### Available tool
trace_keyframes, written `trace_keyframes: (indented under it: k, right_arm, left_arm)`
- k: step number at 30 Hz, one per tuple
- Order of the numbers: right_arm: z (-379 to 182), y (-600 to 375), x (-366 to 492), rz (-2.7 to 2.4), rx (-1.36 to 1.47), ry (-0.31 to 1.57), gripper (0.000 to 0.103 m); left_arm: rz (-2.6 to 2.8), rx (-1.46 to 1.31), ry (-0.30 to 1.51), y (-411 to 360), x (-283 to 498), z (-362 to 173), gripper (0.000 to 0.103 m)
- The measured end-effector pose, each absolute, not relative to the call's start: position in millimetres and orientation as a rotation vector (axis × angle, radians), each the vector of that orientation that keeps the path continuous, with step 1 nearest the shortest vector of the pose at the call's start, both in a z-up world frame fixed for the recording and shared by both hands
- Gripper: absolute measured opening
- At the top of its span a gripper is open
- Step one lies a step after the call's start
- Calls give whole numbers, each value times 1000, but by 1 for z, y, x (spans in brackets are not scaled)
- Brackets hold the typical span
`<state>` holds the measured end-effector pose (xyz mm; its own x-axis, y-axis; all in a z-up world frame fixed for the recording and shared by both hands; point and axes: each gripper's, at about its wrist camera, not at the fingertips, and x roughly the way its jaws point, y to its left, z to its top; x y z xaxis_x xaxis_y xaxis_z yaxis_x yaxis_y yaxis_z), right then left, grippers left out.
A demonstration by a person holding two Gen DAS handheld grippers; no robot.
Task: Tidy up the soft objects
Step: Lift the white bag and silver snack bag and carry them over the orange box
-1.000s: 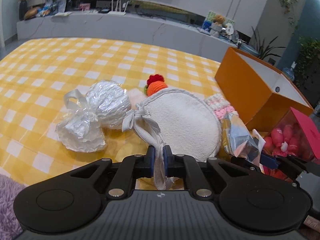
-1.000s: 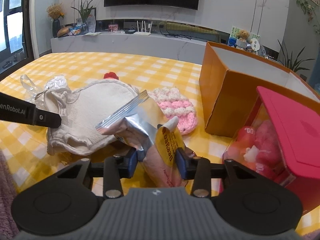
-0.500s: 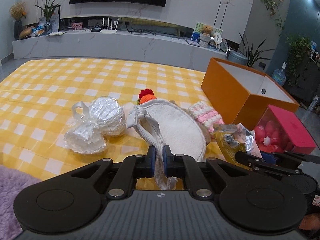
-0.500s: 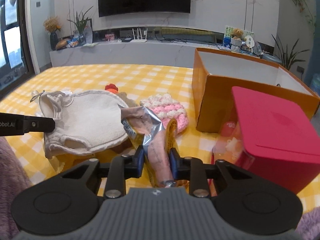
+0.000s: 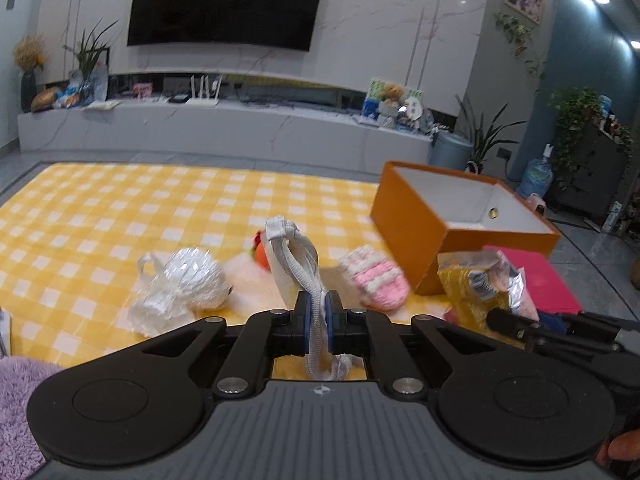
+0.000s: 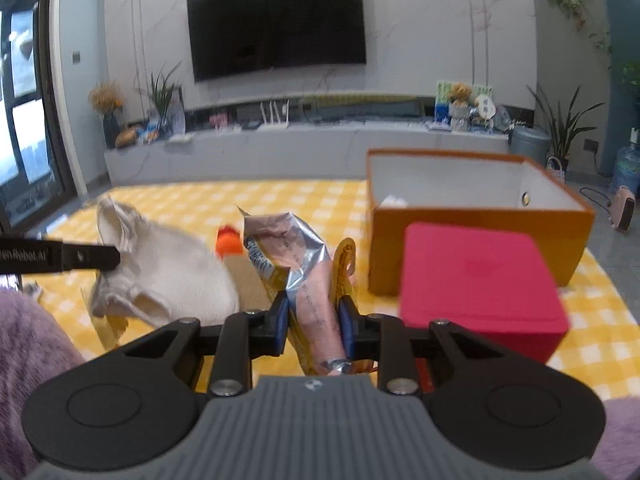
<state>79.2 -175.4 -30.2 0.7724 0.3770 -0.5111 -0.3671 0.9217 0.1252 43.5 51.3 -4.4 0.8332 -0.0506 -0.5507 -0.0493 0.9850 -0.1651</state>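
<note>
My left gripper (image 5: 316, 320) is shut on the grey strap of a round cream cloth pad (image 5: 286, 276), which hangs lifted off the yellow checked cloth (image 5: 120, 208). The right wrist view shows the same pad (image 6: 172, 276) at the left, with the left gripper's finger (image 6: 80, 258) on it. My right gripper (image 6: 312, 308) is shut on a crumpled yellow and silver snack bag (image 6: 288, 248), held above the table. The left wrist view shows that bag (image 5: 476, 284) at the right. An open orange box (image 6: 480, 232) stands behind.
A white plastic bundle (image 5: 180, 284), a pink crochet piece (image 5: 376, 280) and an orange knitted toy (image 6: 229, 242) lie on the cloth. A red-lidded box (image 6: 476, 276) stands before the orange box (image 5: 420, 232). Purple fluffy fabric (image 5: 16, 400) lies at the near left.
Both grippers have risen. The cream pad now hangs from its strap off the table, and the snack bag is lifted too. The right jaws have squeezed tighter on the bag.
</note>
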Motion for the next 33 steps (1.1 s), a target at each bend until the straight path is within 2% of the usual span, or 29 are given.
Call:
trace_keyframes:
  k: [7,16,33]
  right_arm:
    - [2,-213,86,369,76,501,20]
    - [20,-259,115,316,113,500,19]
    - [43,-310,210,261,116,554,18]
  left_arm:
    - [-56,-160,527,34,46,17,5]
    - [-93,-137,477,19,66,35,5]
    - [-246,-108,448,-17,154,66,5]
